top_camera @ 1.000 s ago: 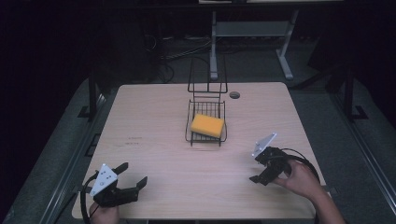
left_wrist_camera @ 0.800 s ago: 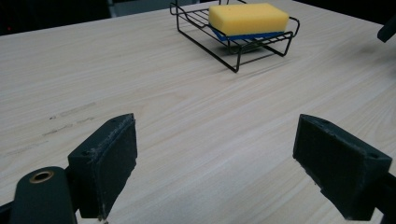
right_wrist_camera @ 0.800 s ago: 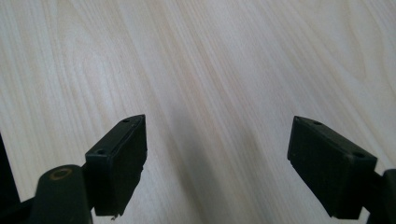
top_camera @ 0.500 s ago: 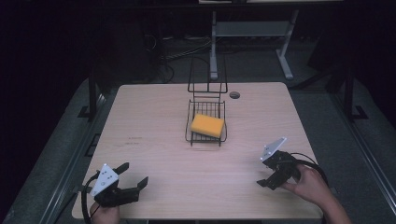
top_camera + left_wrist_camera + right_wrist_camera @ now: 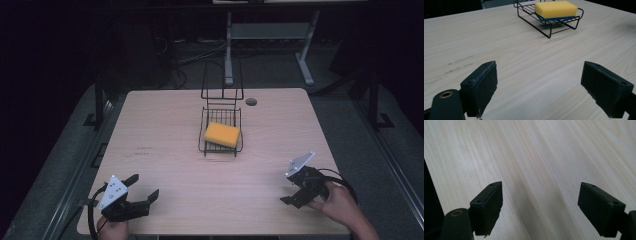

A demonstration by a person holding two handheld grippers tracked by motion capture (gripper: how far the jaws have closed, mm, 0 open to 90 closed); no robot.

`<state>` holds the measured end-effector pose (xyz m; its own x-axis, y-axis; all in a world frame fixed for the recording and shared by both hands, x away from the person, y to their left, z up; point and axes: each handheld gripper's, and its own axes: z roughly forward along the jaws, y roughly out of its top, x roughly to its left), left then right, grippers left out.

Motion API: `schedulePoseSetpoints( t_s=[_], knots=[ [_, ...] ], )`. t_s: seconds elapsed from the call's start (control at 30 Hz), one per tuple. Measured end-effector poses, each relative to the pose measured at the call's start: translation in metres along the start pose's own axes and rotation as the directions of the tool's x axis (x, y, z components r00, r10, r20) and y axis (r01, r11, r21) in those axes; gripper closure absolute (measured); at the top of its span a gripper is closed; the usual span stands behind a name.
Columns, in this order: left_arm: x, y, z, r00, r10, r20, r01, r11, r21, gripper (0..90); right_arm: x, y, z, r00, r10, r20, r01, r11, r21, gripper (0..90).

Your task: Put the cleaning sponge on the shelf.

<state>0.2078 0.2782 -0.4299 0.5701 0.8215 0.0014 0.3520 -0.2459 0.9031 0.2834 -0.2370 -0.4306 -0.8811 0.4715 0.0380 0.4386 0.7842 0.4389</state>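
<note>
1. Centrally, the yellow sponge (image 5: 222, 134) lies flat in the wire rack (image 5: 205, 148), which stands mid-table toward the far side, just near of a round hole (image 5: 251, 101) in the table (image 5: 165, 120). In the left gripper view a blue layer shows beneath the sponge's yellow top (image 5: 556, 8).

2. The sponge's long axis runs roughly left to right across the table, slightly skewed, so its short sides face left and right and its long faces look near and far.

3. From the left gripper (image 5: 142, 190), at the near left corner of the table, the sponge lies far and to the right, well apart. Its jaws stand spread wide with nothing between them, and its own view looks straight toward the rack (image 5: 549, 23).

4. From the right gripper (image 5: 292, 194), at the near right edge, the sponge lies far and to the left, also well apart. Its jaws are likewise parted and empty, and its view looks down on bare tabletop.

5. My judgement: neither hand is clearly nearer, the two standing about equally off, but the left one is already aimed at the sponge. A reach from either would do best to close across the sponge's short width.
</note>
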Motion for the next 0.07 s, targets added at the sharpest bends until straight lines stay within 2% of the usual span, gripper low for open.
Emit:
schedulePoseSetpoints(
  t_s=[0.07],
  knots=[
    [-0.0001, 0.0002, 0.0005, 1.0, 0.003, 0.0, -0.003, 1.0, 0.002, 13.0, 0.0007, -0.0011, -0.0008, 1.0, 0.0, 0.003, 0.0, 1.0, -0.003, 19.7]
  ],
)
